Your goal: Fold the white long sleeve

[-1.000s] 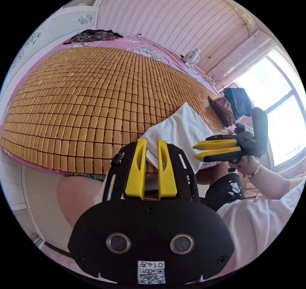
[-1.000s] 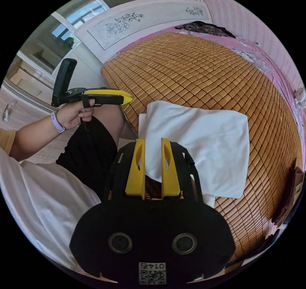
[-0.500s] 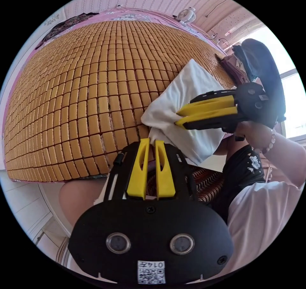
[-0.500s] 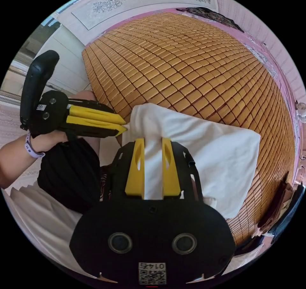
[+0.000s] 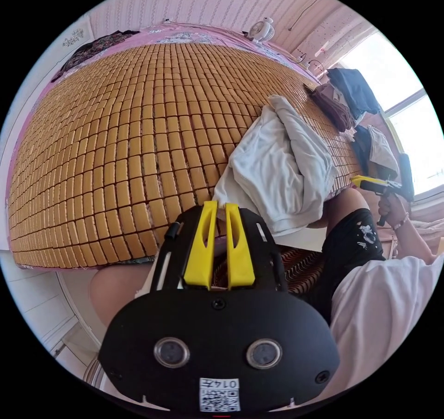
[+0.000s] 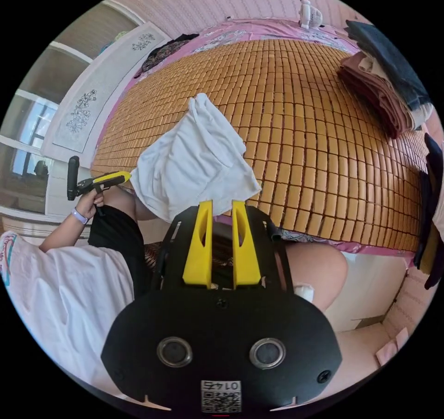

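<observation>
White long sleeve (image 5: pixel 277 169) (image 6: pixel 194 160) lies rumpled in loose heap on bamboo mat (image 5: pixel 120 137) (image 6: pixel 314 127) at near edge of bed, one corner overhanging edge. Left gripper (image 5: pixel 217 206) (image 6: pixel 125 176) just short of garment's near corner, jaws narrow, nothing between them. Right gripper (image 6: pixel 221 205) (image 5: pixel 358 181) just below garment's lower edge, jaws slightly apart, empty. Stack of folded clothes (image 6: pixel 384 90) (image 5: pixel 337 104) well apart at mat's far side. Small fan (image 5: pixel 259 29) (image 6: pixel 309 14) beyond mat.
</observation>
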